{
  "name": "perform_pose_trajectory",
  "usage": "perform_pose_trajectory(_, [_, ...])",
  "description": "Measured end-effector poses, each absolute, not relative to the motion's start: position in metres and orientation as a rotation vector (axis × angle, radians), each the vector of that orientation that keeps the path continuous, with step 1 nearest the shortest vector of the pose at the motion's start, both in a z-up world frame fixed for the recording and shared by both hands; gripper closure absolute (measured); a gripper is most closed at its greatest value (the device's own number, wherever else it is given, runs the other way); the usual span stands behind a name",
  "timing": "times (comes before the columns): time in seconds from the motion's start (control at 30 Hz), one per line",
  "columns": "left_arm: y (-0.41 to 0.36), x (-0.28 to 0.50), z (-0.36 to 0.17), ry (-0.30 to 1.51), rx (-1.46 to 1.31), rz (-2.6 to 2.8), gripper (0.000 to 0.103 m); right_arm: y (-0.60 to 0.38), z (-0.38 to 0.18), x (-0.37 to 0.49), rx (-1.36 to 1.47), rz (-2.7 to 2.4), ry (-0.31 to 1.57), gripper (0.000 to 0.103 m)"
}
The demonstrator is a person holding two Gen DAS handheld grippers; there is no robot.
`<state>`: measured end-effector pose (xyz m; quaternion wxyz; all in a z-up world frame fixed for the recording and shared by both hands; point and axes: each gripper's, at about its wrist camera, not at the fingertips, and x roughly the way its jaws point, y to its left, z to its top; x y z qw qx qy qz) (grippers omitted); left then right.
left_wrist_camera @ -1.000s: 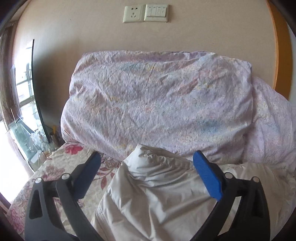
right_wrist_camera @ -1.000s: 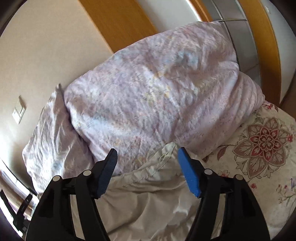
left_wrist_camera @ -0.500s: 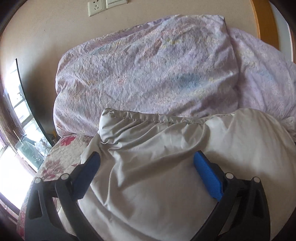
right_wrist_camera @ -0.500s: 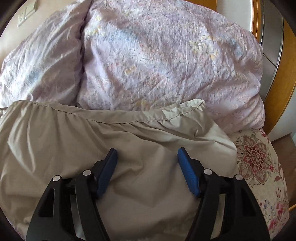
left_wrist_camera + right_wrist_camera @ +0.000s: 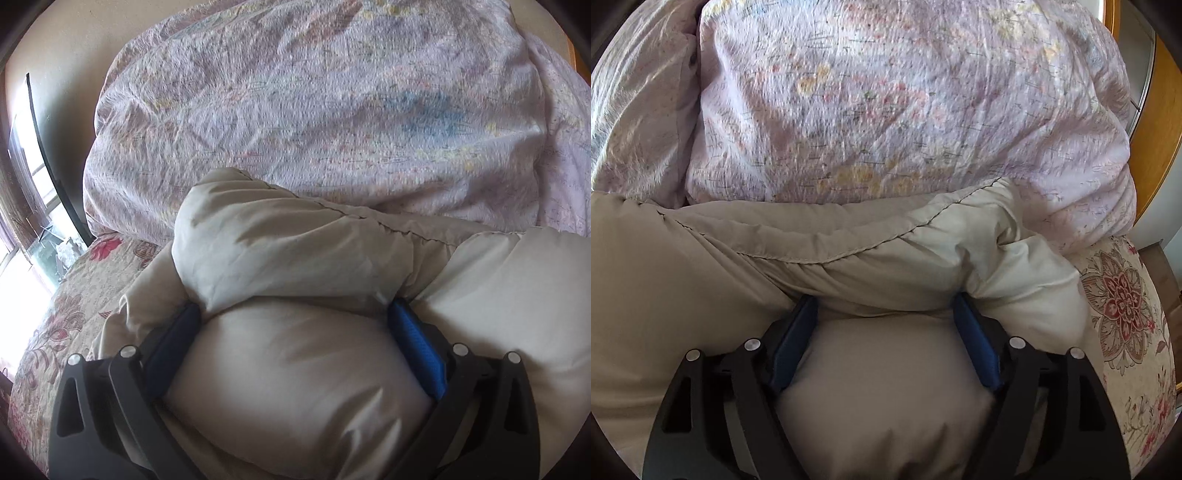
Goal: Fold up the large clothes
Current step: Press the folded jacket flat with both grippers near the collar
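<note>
A puffy beige padded jacket point(image 5: 280, 251) lies bunched on the bed against the lilac duvet. My left gripper point(image 5: 295, 306) is shut on a thick roll of it, and the fabric bulges out between and over the blue pads point(image 5: 417, 350). In the right wrist view the same jacket point(image 5: 849, 266) shows its stitched hem running across. My right gripper point(image 5: 882, 299) has a fat fold of the jacket between its pads point(image 5: 975, 347). Its jaws are opening, with the padding still pressed against both pads.
A crumpled lilac floral duvet point(image 5: 332, 110) is heaped along the wall behind the jacket. The flowered bedsheet point(image 5: 1123, 306) shows at the right edge, and again as the bedsheet point(image 5: 66, 306) at the left. A window point(image 5: 22, 184) and wooden trim point(image 5: 1160, 129) flank the bed.
Both grippers have come down and tilted toward the bed, bringing the jacket down with them; it now lies bunched against the duvet. The right pads stand slightly wider apart.
</note>
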<state>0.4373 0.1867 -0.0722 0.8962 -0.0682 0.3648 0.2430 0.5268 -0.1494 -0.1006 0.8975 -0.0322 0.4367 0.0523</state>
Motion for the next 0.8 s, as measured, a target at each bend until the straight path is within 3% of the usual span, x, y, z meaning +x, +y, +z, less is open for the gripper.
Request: perform_pose_trajectory(0.8, [0.196,0.457,-0.093,0.791,-0.18,0.497,0.002,-0.149,-0.12,0.547,-0.054,0.089,0.915,0.02])
